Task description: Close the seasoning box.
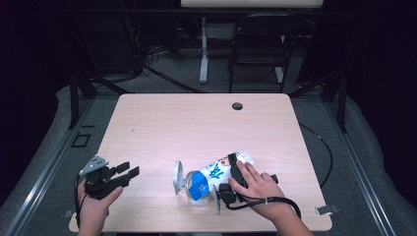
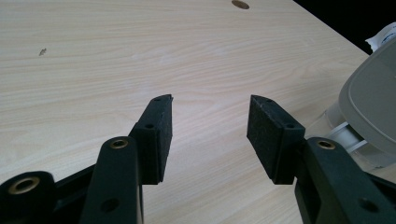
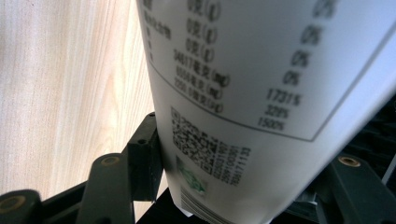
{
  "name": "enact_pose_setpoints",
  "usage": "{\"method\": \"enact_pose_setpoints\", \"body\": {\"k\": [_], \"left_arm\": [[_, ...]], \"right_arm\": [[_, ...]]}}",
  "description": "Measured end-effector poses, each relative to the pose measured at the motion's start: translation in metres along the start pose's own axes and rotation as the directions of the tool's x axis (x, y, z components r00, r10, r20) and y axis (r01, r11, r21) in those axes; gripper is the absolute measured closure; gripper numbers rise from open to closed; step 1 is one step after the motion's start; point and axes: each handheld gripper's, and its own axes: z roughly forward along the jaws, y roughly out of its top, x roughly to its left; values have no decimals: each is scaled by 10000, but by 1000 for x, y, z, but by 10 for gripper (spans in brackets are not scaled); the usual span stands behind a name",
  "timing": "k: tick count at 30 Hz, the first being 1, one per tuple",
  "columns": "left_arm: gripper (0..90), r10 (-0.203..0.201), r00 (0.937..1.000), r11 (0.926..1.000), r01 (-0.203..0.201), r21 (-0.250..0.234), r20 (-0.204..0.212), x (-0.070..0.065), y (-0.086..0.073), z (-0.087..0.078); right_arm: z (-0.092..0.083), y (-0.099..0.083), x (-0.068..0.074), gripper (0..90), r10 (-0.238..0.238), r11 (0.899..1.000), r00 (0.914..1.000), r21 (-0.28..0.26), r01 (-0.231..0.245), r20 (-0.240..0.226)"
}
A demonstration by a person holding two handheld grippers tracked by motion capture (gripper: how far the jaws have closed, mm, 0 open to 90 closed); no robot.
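Black foam pads of the right tongs point(image 1: 231, 174) press on a white bag point(image 1: 221, 169), one pad seen against its side in the right gripper view, so the tongs are clamped on it at a wide spread. That bag point(image 3: 261, 93) has a printed table of small figures with percent signs, of which "0%" several times and "1731%" can be made out, plus a square code and a small green mark; the other characters are too blurred to read. From above, its blue-and-white front carries large blue characters, unreadable at this size. It lies tilted at about five o'clock from the desk's centre, its lower end over a clear jar point(image 1: 196, 189) whose grey lid point(image 1: 177, 178) hangs flipped aside.

Off at eight o'clock, the left tongs point(image 1: 125, 173) hover with jaws apart and nothing between them, pointing toward the jar.

Judging by this, the jar is opened and the bag brought to its mouth; pouring, setting the bag down and closing the lid appear to remain. The wooden desk point(image 1: 196, 123) has a small cable hole point(image 1: 237, 106) at twelve o'clock.
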Motion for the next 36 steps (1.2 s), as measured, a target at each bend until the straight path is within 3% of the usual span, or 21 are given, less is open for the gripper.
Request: {"method": "enact_pose_setpoints", "body": {"k": [7, 36], "left_arm": [[509, -2, 10000, 10000, 2, 5, 1, 0, 0, 0], [509, -63, 10000, 10000, 63, -54, -4, 1, 0, -1]], "right_arm": [[-2, 1, -1, 414, -198, 9996, 9998, 197, 196, 60], [-1, 1, -1, 415, -220, 9997, 9997, 65, 219, 71]]}}
